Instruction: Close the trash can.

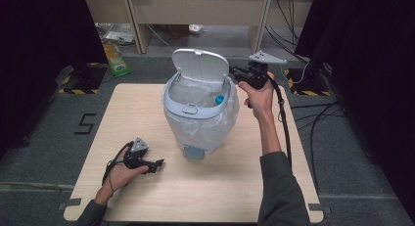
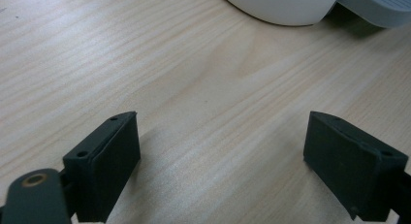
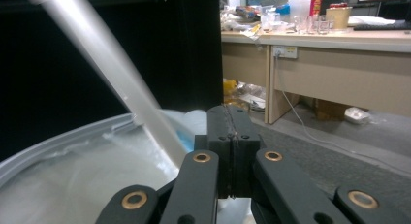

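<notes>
- One pedal bin [image 1: 200, 113] stands upright near the middle of the wooden surface [image 1: 147, 196], its long axis vertical.
- Its lid [image 1: 200, 65] is swung up at the back and leans slightly away from the person; the mouth faces up, and the foot pedal [image 1: 193, 152] at the base points toward the person.
- A clear plastic liner [image 1: 230, 119] is folded over the rim and bulges down the outside of the bin.
- Something small and blue [image 1: 219, 99] lies inside the bin, near the right side of the rim.
- The right gripper [image 1: 234, 71] is held at the bin's upper right, just beside the rim and the lid's hinge; its jaws point left toward the bin and are clenched tight together with nothing between them, as the right gripper view shows.
- The right forearm rises from the lower edge of the high view, the hand lifted above the surface.
- The left gripper [image 1: 159, 163] lies low over the surface at front left, well apart from the bin, pointing right toward its base.
- Its jaws stand wide apart and released, bare wood between them.
- A green packet [image 1: 115, 57] lies on the floor beyond the surface's far left corner.
</notes>
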